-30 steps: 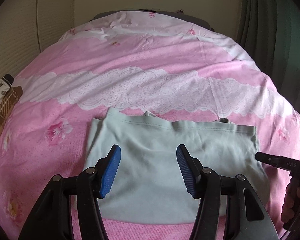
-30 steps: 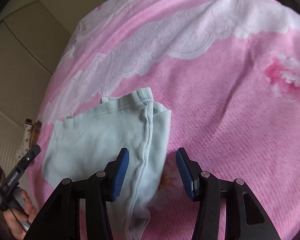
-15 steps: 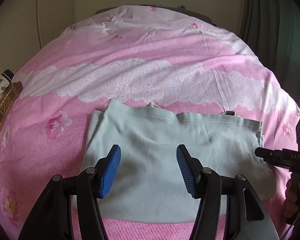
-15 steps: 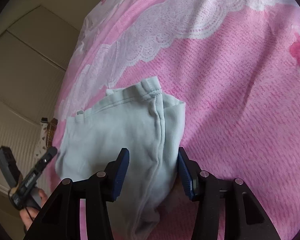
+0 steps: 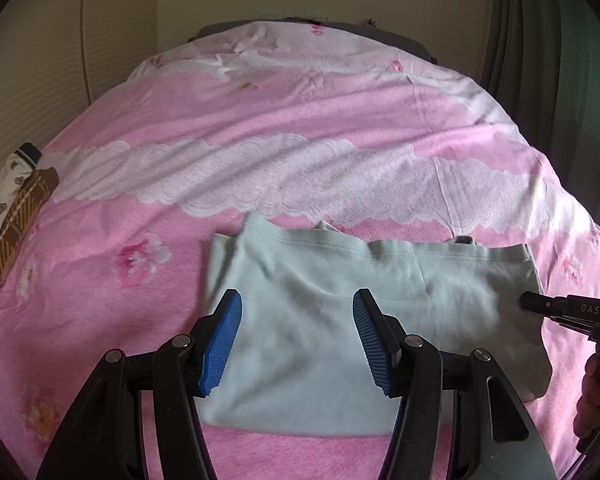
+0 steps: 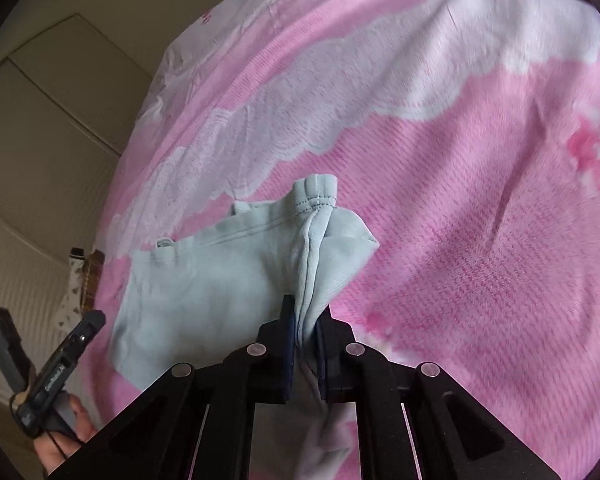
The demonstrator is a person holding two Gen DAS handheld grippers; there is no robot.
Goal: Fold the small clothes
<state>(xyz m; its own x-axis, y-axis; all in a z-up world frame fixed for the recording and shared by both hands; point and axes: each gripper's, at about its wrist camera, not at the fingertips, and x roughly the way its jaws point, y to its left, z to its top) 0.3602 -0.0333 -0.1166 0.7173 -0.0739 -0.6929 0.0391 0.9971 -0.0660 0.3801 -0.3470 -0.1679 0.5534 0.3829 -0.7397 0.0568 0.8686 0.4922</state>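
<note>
A small pale mint-green garment (image 5: 340,320) lies partly folded on the pink bedspread (image 5: 260,128). My left gripper (image 5: 296,340) is open and hovers just above the garment's near left part, holding nothing. My right gripper (image 6: 304,336) is shut on the garment's right edge (image 6: 312,272), and the cloth bunches up between its jaws. The right gripper's tip also shows in the left wrist view (image 5: 540,304) at the garment's right edge. The left gripper shows in the right wrist view (image 6: 68,352) at lower left.
A folded stack of patterned clothes (image 5: 16,208) lies at the bed's left edge. The bedspread has a white lace band (image 5: 300,184). A cream wall (image 5: 40,60) stands to the left and a dark green curtain (image 5: 560,40) hangs at the right.
My right gripper has moved forward over the garment's right edge and closed on it, gathering the cloth. My left gripper stayed open over the garment.
</note>
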